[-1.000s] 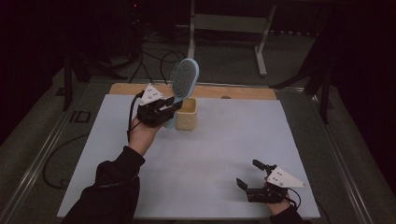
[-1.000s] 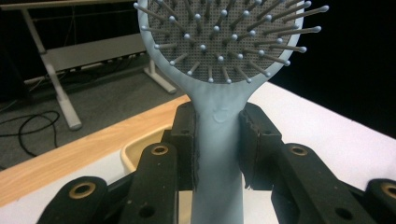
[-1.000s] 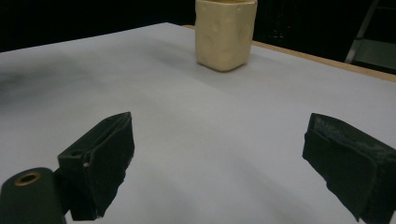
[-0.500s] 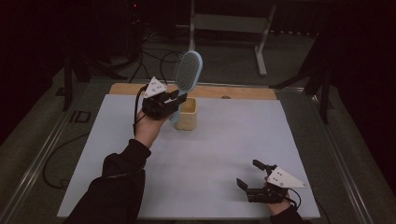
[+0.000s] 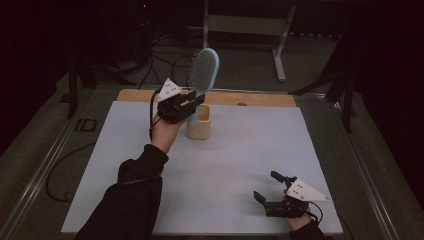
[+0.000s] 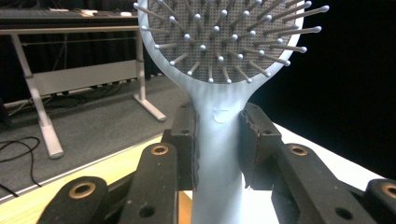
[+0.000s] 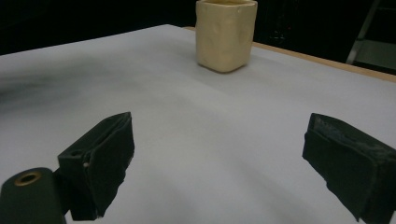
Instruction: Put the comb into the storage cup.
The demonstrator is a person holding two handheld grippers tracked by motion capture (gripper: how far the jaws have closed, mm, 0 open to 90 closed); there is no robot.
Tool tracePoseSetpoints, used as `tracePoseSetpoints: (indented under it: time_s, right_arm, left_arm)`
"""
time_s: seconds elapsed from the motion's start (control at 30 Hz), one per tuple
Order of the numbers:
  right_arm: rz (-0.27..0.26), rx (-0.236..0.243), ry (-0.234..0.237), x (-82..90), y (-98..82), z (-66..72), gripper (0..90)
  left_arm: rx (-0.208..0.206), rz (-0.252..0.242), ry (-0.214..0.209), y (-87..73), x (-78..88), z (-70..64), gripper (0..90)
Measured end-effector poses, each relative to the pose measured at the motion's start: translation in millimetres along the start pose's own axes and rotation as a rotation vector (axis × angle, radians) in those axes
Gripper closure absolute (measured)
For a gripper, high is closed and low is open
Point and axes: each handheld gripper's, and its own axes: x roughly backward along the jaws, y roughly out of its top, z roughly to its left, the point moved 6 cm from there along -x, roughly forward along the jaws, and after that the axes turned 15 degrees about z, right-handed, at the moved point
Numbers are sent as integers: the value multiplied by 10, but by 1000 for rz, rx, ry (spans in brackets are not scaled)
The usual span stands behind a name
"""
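Note:
A light blue hairbrush (image 5: 203,70) stands upright with its bristled head up, and my left gripper (image 5: 194,104) is shut on its handle. In the left gripper view the two pads press the handle (image 6: 217,154) from both sides below the bristle head (image 6: 224,37). The brush is held just over the left rim of a cream cup (image 5: 199,123) on the white table sheet (image 5: 250,145). My right gripper (image 5: 265,187) rests near the front right of the sheet, jaws wide apart with nothing between them. It faces the cup (image 7: 226,33) from a distance.
A wooden board edge (image 5: 260,99) runs along the far side of the sheet. Behind the table stand a metal frame (image 5: 277,45) and loose cables (image 5: 160,55) on a dark floor. A metal rail (image 5: 45,165) borders the table's left side.
My left hand has carried the brush to the right and tipped it more upright, bringing it over the cup's left rim. The right gripper has stayed where it was.

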Motion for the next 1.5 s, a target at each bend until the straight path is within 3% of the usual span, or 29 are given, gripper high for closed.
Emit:
tracePoseSetpoints:
  time_s: [0.4,0.5,0.73,1.17,1.27,1.5]
  right_arm:
    - [-2,-3,5,-2,-1,-2,88]
    - [-2,-2,7,-1,-2,0,88]
    - [1,-4,13,-5,-5,5,88]
    - [-2,-13,20,1,-7,1,88]
    - [-7,-15,19,8,-4,0,88]
    - [-12,-14,22,11,-5,-7,88]
  left_arm:
    - [20,-49,5,49,-170,110,702]
    - [6,-48,26,33,-225,142,702]
    - [32,-42,22,-45,-373,287,702]
    - [51,-72,20,-133,-556,399,702]
    - [77,-81,20,-162,-603,450,702]
    - [84,-69,32,-236,-683,484,701]
